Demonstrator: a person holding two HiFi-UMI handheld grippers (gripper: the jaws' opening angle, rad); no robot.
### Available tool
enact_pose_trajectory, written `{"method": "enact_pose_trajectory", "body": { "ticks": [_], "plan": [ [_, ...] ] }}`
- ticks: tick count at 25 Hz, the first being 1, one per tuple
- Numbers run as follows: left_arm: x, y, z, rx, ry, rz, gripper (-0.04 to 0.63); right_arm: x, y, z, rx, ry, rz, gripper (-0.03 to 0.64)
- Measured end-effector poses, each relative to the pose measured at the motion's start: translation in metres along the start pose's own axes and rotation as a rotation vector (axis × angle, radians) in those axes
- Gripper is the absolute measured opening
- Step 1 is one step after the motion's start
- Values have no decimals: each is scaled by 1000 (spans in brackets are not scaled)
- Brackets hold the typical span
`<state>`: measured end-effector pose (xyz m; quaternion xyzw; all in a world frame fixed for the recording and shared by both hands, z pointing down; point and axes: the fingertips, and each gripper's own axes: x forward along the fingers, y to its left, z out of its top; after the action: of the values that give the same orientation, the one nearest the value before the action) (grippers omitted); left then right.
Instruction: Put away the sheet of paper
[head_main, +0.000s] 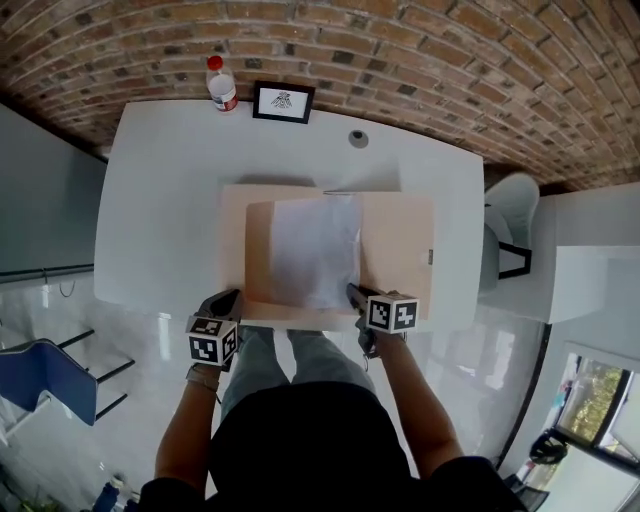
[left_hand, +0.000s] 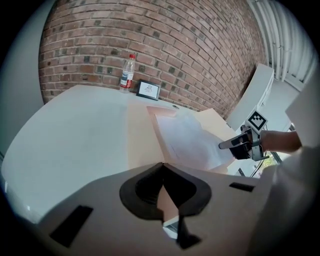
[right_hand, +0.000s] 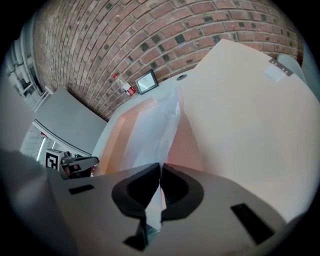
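A white sheet of paper (head_main: 315, 250) lies on an open tan folder (head_main: 400, 250) on the white table (head_main: 160, 220). My right gripper (head_main: 352, 291) is at the sheet's near right corner. In the right gripper view its jaws (right_hand: 160, 166) are shut on the sheet of paper (right_hand: 150, 130), which runs down between them. My left gripper (head_main: 232, 297) is at the folder's near left corner. In the left gripper view its jaws (left_hand: 162, 165) are closed with the folder's tan edge (left_hand: 142, 135) running in between them.
A water bottle (head_main: 221, 85), a small framed picture (head_main: 283, 102) and a small round object (head_main: 358, 139) stand along the table's far edge by the brick wall. A white chair (head_main: 510, 230) is to the right, a blue chair (head_main: 40, 375) at lower left.
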<state>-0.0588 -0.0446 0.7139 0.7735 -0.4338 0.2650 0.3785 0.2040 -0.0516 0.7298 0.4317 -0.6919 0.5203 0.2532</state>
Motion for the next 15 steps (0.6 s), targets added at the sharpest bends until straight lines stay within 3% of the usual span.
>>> {"method": "enact_pose_trajectory", "body": {
  "ticks": [15],
  "plan": [
    [-2, 3, 1, -24, -16, -39, 3, 62, 67, -14, -39, 99, 76, 11]
  ]
}}
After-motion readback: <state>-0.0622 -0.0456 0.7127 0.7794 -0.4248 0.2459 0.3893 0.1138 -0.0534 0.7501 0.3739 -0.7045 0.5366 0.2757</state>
